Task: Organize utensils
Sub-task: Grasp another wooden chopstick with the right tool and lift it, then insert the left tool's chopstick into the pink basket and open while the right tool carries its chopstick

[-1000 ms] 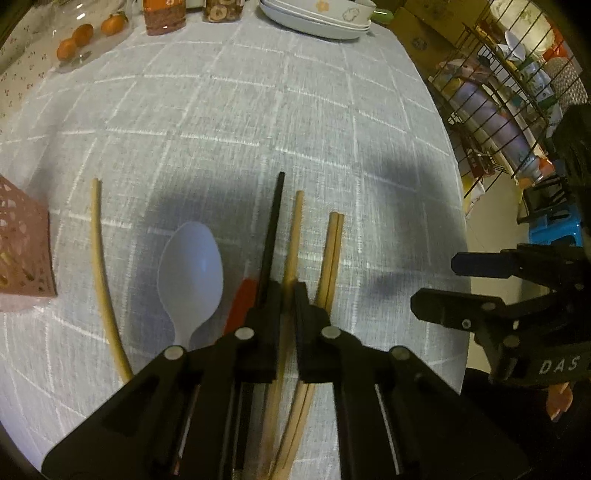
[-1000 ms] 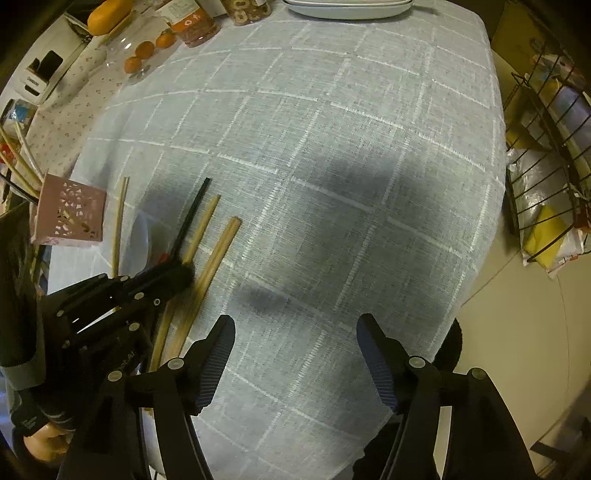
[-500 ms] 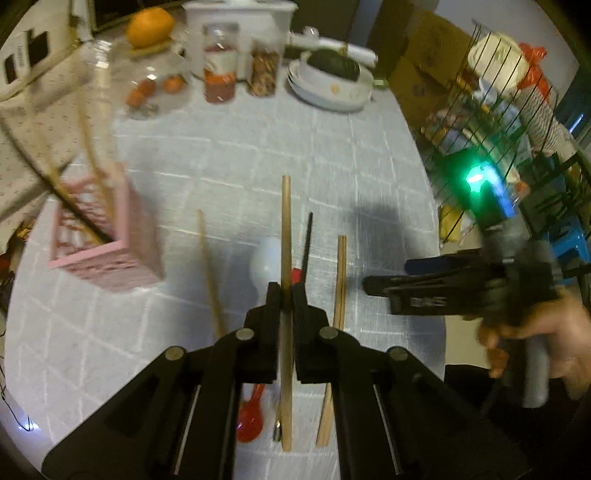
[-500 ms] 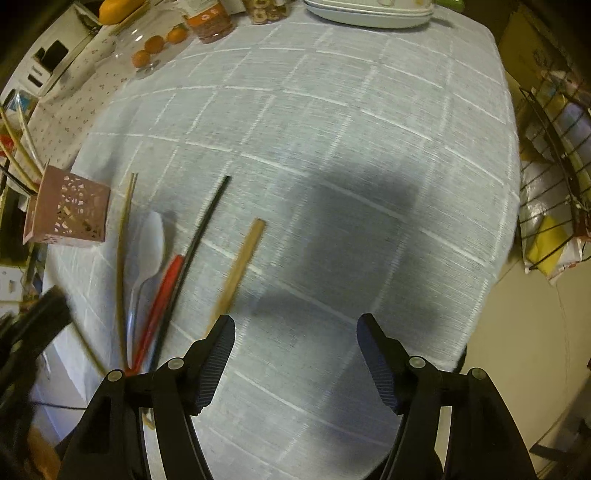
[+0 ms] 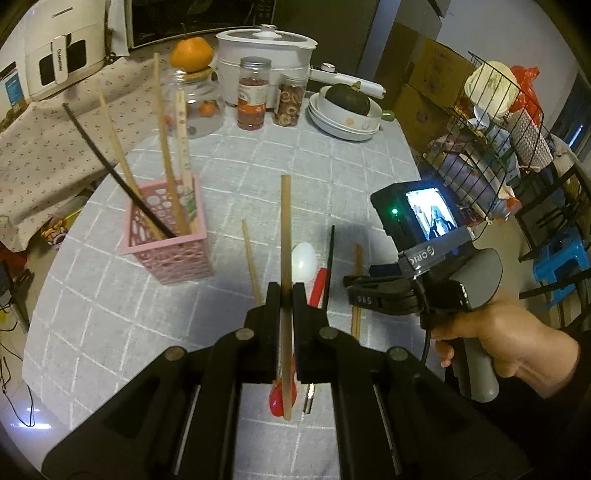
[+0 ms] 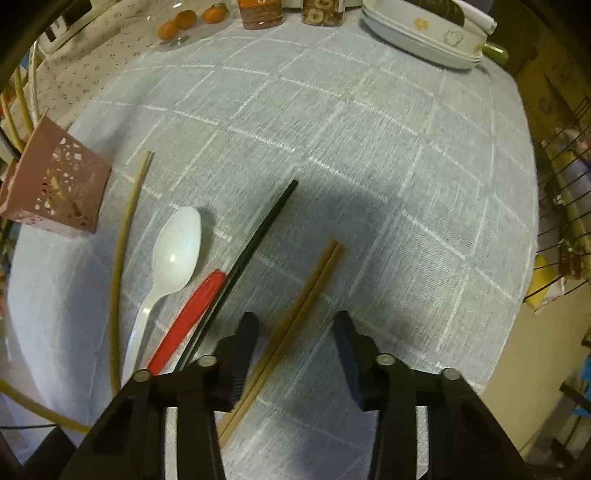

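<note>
My left gripper (image 5: 281, 295) is shut on a wooden chopstick (image 5: 285, 236) and holds it above the table, right of the pink utensil basket (image 5: 170, 243), which holds several chopsticks. My right gripper (image 6: 295, 325) is open, low over the table, its jaws either side of a pair of wooden chopsticks (image 6: 303, 314); it also shows in the left wrist view (image 5: 369, 291). On the cloth lie a white spoon (image 6: 177, 251), a red-handled utensil (image 6: 188, 314), a black chopstick (image 6: 258, 240) and a yellowish chopstick (image 6: 122, 251).
Jars (image 5: 251, 96), a stack of plates (image 5: 343, 118), a white cooker (image 5: 266, 48) and oranges (image 6: 177, 22) stand at the far side. A wire rack (image 5: 491, 140) stands off the table's right edge. The table edge (image 6: 517, 295) is near my right gripper.
My left gripper has lifted the wooden chopstick off the table and tilted up. My right gripper has come down to the remaining wooden pair.
</note>
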Demonstrator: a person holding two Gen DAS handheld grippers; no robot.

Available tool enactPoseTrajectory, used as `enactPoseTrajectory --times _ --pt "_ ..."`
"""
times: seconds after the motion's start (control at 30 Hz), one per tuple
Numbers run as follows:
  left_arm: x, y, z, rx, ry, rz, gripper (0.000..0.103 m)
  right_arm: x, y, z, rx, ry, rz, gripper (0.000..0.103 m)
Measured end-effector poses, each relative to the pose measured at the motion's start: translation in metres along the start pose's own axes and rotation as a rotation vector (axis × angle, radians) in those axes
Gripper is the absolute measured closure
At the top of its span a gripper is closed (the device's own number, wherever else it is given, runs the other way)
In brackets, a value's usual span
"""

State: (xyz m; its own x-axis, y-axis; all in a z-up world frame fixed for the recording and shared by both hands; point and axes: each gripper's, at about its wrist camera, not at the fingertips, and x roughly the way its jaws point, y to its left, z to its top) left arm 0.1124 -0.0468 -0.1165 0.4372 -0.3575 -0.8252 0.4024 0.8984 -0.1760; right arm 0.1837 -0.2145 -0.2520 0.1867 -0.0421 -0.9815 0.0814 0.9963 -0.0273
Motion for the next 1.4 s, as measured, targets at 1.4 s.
enactPoseTrajectory --times 1.4 --pt "-0.117 0.056 0.025 -0.198 -0.542 0.098 0.096 -0.215 0.013 -0.028 -0.061 -0.683 0.341 0.098"
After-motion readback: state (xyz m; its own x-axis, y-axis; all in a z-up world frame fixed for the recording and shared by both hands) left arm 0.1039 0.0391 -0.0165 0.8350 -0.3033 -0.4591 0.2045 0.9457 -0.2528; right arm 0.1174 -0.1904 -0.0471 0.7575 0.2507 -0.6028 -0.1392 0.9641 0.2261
